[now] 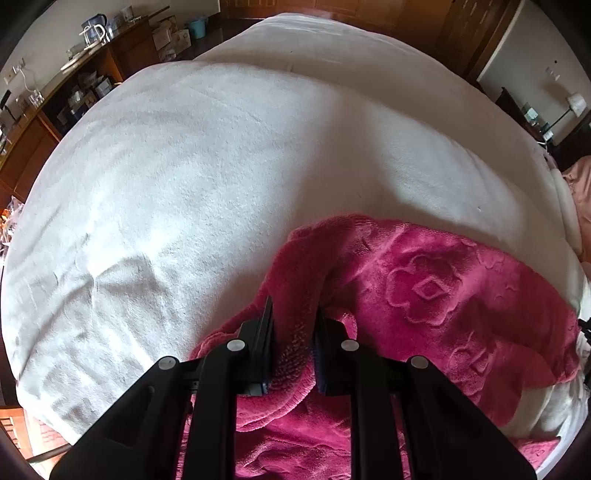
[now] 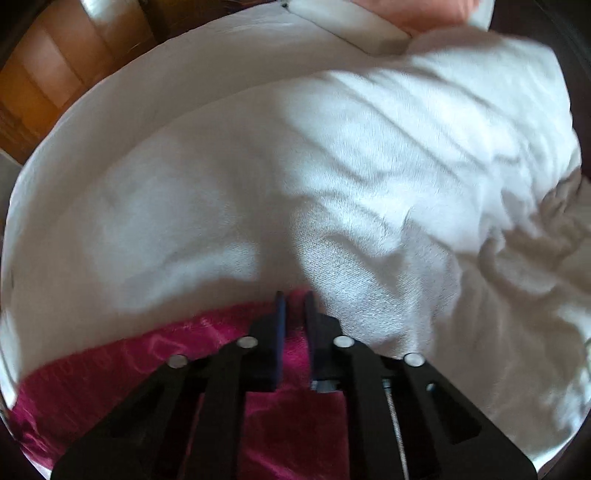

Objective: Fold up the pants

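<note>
Pink fleece pants (image 1: pixel 424 291) with an embossed flower pattern lie on a white blanket (image 1: pixel 207 177), stretching to the right in the left wrist view. My left gripper (image 1: pixel 293 314) is shut on a bunched fold of the pants, lifted slightly off the bed. In the right wrist view the same pink pants (image 2: pixel 110 373) run along the lower left, and my right gripper (image 2: pixel 293 299) is shut on their far edge, pink fabric pinched between the dark pads.
The white blanket (image 2: pixel 332 166) covers the bed, rumpled at the right. A wooden dresser (image 1: pixel 55 99) with a kettle and boxes stands at the far left. A lamp and nightstand (image 1: pixel 565 110) sit at the far right. A pillow edge (image 2: pixel 351 26) shows at the top.
</note>
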Action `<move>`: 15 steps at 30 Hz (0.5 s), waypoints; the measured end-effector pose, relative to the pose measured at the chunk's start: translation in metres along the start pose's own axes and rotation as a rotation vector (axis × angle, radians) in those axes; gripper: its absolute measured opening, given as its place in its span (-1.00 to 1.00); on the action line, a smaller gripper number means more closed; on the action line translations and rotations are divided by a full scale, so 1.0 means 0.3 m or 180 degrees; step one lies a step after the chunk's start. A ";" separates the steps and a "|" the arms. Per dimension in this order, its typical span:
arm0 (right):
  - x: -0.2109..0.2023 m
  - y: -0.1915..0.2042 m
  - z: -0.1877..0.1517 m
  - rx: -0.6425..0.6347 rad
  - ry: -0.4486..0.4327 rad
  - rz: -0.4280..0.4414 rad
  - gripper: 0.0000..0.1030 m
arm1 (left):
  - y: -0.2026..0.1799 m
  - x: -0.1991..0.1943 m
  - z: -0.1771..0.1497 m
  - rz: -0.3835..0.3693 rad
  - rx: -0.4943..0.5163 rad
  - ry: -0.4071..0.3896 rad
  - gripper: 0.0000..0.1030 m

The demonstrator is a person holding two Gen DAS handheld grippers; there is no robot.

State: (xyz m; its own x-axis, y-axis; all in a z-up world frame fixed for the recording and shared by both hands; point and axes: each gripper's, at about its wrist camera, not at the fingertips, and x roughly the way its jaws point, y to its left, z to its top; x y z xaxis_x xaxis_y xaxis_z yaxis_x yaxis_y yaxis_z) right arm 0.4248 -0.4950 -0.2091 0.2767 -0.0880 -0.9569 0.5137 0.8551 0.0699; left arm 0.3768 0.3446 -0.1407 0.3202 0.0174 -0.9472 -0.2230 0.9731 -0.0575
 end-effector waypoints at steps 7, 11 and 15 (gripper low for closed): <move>-0.217 0.020 0.043 -0.0140 -0.0534 -0.0067 -0.95 | -0.002 -0.028 0.024 0.0012 0.0012 -0.0061 -0.71; -0.340 0.016 0.132 -0.0071 -0.0957 -0.0349 -1.00 | 0.021 -0.056 0.041 0.0028 -0.0006 -0.0142 -0.72; -0.330 -0.006 0.184 -0.0016 -0.0886 -0.0285 -1.00 | 0.056 -0.055 0.054 0.0043 -0.0109 -0.0158 -0.73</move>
State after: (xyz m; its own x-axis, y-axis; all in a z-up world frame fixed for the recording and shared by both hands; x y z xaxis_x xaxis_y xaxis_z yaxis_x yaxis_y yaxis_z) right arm 0.4412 -0.5161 -0.0989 0.4429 -0.2994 -0.8451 0.5424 0.8400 -0.0133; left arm 0.3828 0.3644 -0.1211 0.3620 0.0427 -0.9312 -0.2588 0.9643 -0.0564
